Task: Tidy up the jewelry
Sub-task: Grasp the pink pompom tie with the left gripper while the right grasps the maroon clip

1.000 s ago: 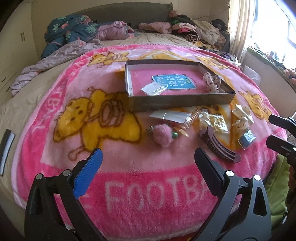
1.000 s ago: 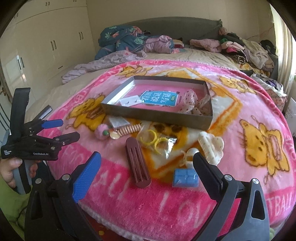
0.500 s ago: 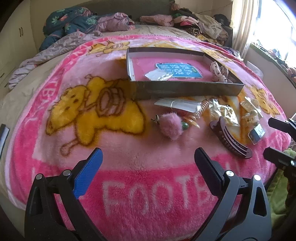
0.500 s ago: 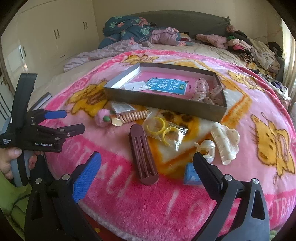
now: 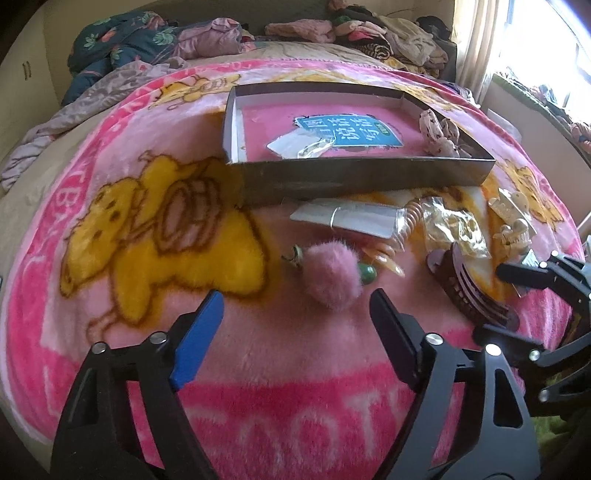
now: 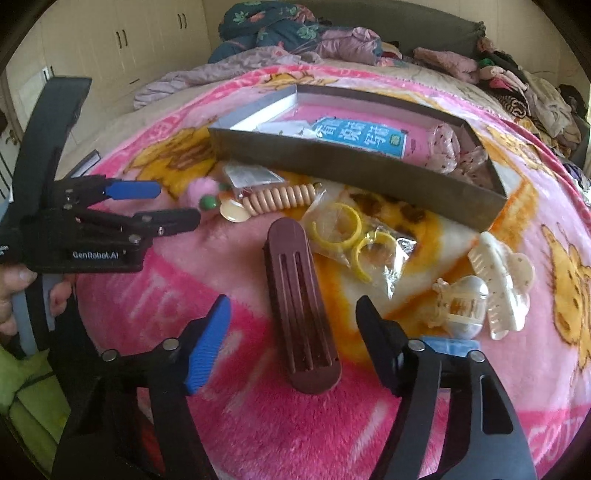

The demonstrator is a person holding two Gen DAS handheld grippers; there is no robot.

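A pink pompom hair tie (image 5: 334, 280) lies on the pink blanket just beyond my left gripper (image 5: 295, 299). Its jaws are closing, with nothing between them. My right gripper (image 6: 291, 301) straddles the near half of a long brown hair clip (image 6: 299, 306). Its jaws are closing around the clip, with gaps left at both pads. A shallow grey box (image 5: 351, 177) behind the loose pieces holds a blue card (image 5: 351, 131) and a spotted scrunchie (image 5: 439, 136). A hand holds the left gripper (image 6: 179, 204) at the left of the right wrist view.
Around the brown clip lie a bag of yellow rings (image 6: 354, 240), a beige spiral tie (image 6: 280, 195), a white claw clip (image 6: 498, 273), a small pearly clip (image 6: 461, 306) and a blue packet (image 6: 448, 343). Piled clothes (image 5: 369, 33) fill the far bed. The blanket drops off near me.
Both grippers have come down and forward toward the blanket, and both pairs of jaws have narrowed. The right one now straddles the brown clip. The left one has neared the pompom.
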